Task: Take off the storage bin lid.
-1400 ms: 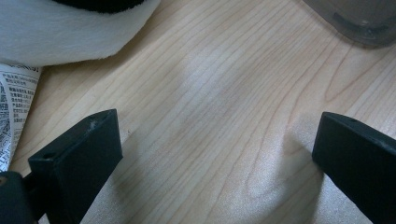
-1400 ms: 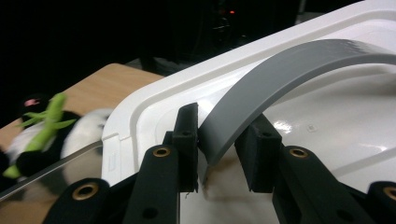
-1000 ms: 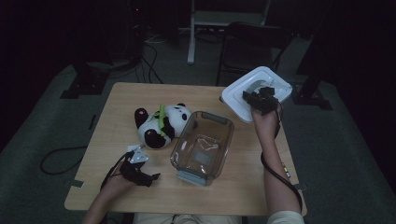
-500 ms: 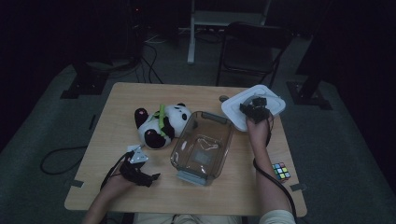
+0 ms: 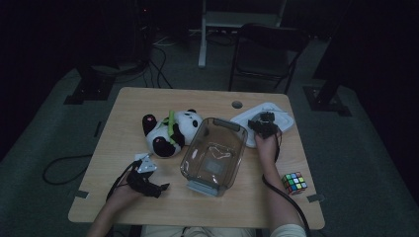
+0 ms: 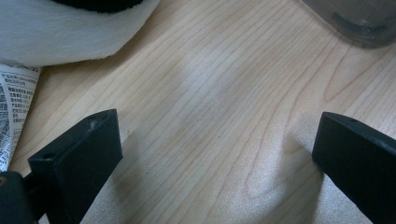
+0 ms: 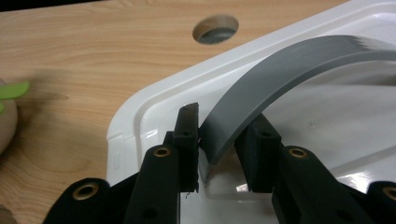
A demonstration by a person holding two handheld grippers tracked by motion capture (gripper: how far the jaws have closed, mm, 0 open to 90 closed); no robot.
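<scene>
White plastic box lid point(image 5: 276, 118) with grey arched handle point(image 7: 280, 74), lying at the table's far right corner: set-down or release step, in all likelihood.
Right gripper point(image 7: 217, 140) stands over the lid's near corner, its jaws narrowed around the handle's lower end; the left pad looks pressed to the strap, the right pad sits close behind it, so it reads as a grip. Lid appears to rest flat on the light wooden table point(image 5: 148, 103), just beside the clear plastic storage box point(image 5: 215, 155). Next move, by judgement: either ease the jaws apart and back off, or lift by the handle and carry the lid over the box. Left gripper point(image 6: 215, 154) is parked low over bare wood, jaws wide apart, nothing between; the black-and-white panda plush point(image 5: 170, 133) lies just beyond it.
</scene>
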